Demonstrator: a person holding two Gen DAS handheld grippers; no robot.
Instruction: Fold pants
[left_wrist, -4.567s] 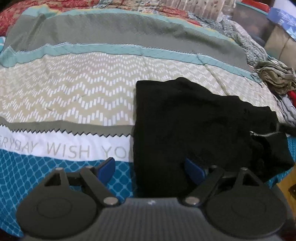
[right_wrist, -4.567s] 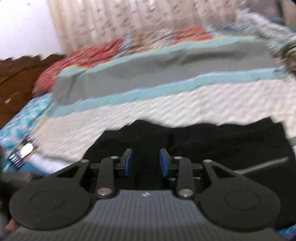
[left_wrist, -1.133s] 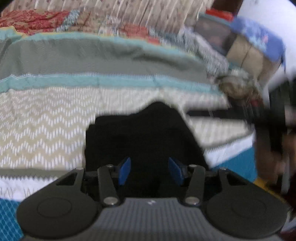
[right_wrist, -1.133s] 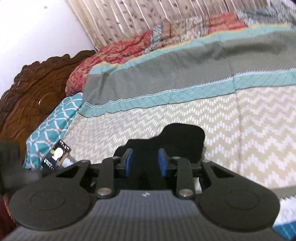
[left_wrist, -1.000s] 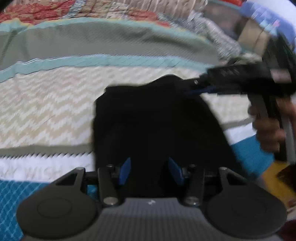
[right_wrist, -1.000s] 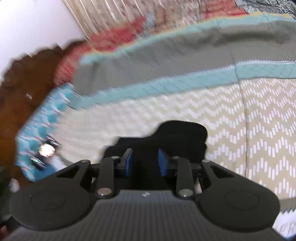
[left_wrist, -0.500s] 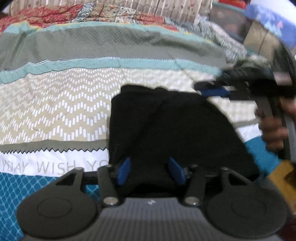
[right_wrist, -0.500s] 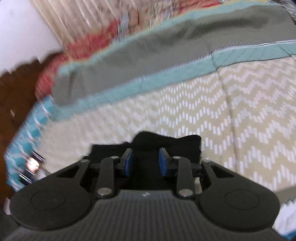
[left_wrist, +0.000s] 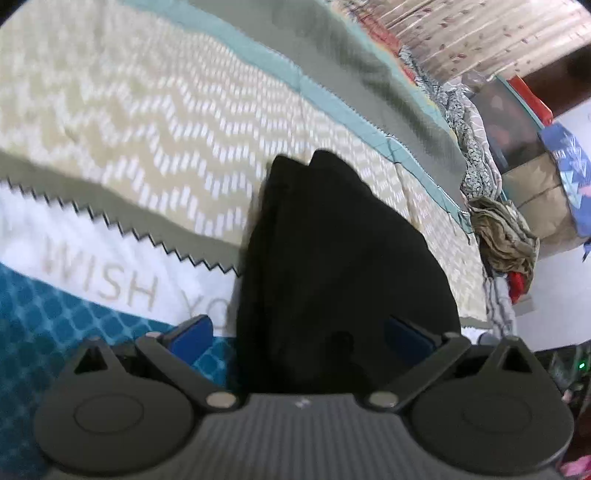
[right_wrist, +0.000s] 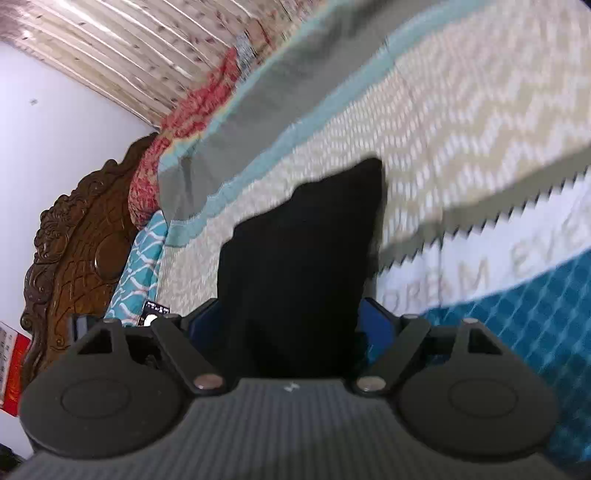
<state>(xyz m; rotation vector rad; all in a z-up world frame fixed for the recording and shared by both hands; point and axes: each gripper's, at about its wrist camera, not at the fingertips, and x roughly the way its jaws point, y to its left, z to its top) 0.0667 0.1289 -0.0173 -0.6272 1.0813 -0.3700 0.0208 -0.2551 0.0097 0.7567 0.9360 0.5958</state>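
The black pants (left_wrist: 332, 266) lie folded into a compact bundle on the patterned bedspread (left_wrist: 147, 122). In the left wrist view my left gripper (left_wrist: 301, 332) is open, its blue pads wide apart on either side of the bundle's near end. In the right wrist view the pants (right_wrist: 295, 258) fill the middle, and my right gripper (right_wrist: 291, 317) is open, its blue pads standing on either side of the near edge of the cloth. Both views are tilted and partly blurred.
A pile of crumpled clothes (left_wrist: 506, 236) lies at the bed's right edge, with boxes (left_wrist: 535, 177) beyond. A carved wooden headboard (right_wrist: 74, 251) and a phone (right_wrist: 153, 312) are at the left of the right wrist view. A curtain (right_wrist: 129, 48) hangs behind the bed.
Both grippers have opened from shut on the pants. Both cameras have tilted and moved close over the bundle. The right gripper no longer shows in the left wrist view.
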